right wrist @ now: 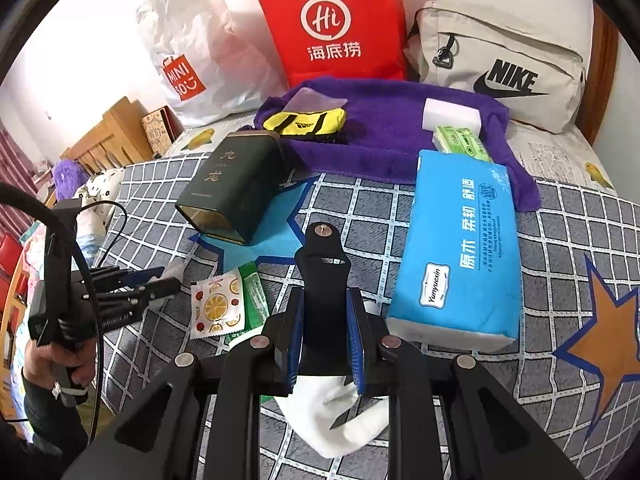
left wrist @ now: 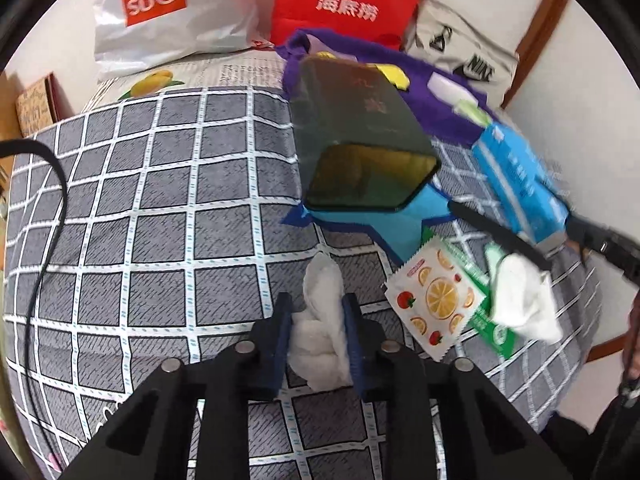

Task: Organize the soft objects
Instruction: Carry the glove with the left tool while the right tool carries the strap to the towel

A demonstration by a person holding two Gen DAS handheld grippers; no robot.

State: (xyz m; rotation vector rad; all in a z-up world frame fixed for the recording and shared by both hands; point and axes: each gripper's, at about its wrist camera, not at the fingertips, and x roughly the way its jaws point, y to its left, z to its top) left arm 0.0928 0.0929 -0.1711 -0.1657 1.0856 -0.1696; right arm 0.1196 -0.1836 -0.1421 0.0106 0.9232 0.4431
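My left gripper [left wrist: 316, 312] is shut on a crumpled white tissue [left wrist: 322, 320] just above the checked bedspread [left wrist: 160, 208]. My right gripper [right wrist: 326, 316] is shut on a black-and-white sock [right wrist: 324, 280]; its white end hangs below the jaws [right wrist: 340, 416]. In the left wrist view the right gripper [left wrist: 532, 248] shows at the right with the sock's white part [left wrist: 520, 300] hanging from it. A dark green tin [right wrist: 236, 188] lies on its side on a blue star patch [right wrist: 272, 244]. A blue tissue pack [right wrist: 460, 248] lies to the right.
Fruit-print and green sachets [right wrist: 224, 308] lie between the grippers. A purple towel [right wrist: 380, 128] behind carries a yellow pouch [right wrist: 304, 122], a white sponge [right wrist: 452, 114] and a green pack [right wrist: 462, 144]. A Miniso bag [right wrist: 192, 52], red bag [right wrist: 336, 24] and Nike bag [right wrist: 504, 68] stand at the wall.
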